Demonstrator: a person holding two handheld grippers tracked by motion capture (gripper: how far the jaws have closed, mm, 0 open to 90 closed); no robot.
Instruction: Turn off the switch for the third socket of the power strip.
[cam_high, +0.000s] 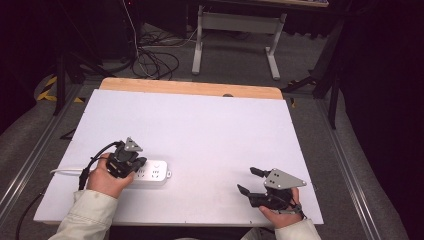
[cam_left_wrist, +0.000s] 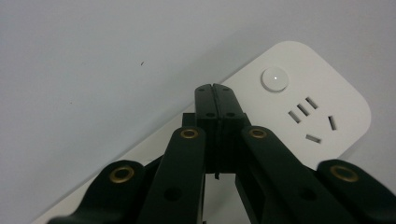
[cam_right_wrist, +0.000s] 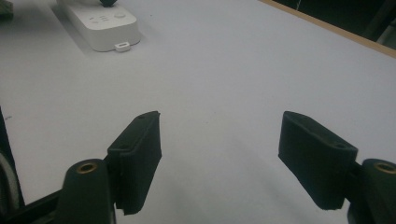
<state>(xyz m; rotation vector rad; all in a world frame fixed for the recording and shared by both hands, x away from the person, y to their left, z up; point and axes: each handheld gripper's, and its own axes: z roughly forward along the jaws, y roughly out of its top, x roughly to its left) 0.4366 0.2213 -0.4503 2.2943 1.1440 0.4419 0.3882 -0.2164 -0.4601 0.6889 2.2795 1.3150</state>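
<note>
- Lying flat on the white tabletop, near left: one power strip, one round button, white cord trailing leftward.
- Likely handling as rigid, light, smooth-shelled plastic, sliding easily; gripping across the long edges judged safest.
- Hovering over it: left gripper, jaws pressed together, pinching nothing.
- Resting near right: right gripper, jaws spread, holding nothing.

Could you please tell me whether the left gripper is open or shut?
Shut: the left gripper has its jaws pressed together, empty, over the power strip.
</note>
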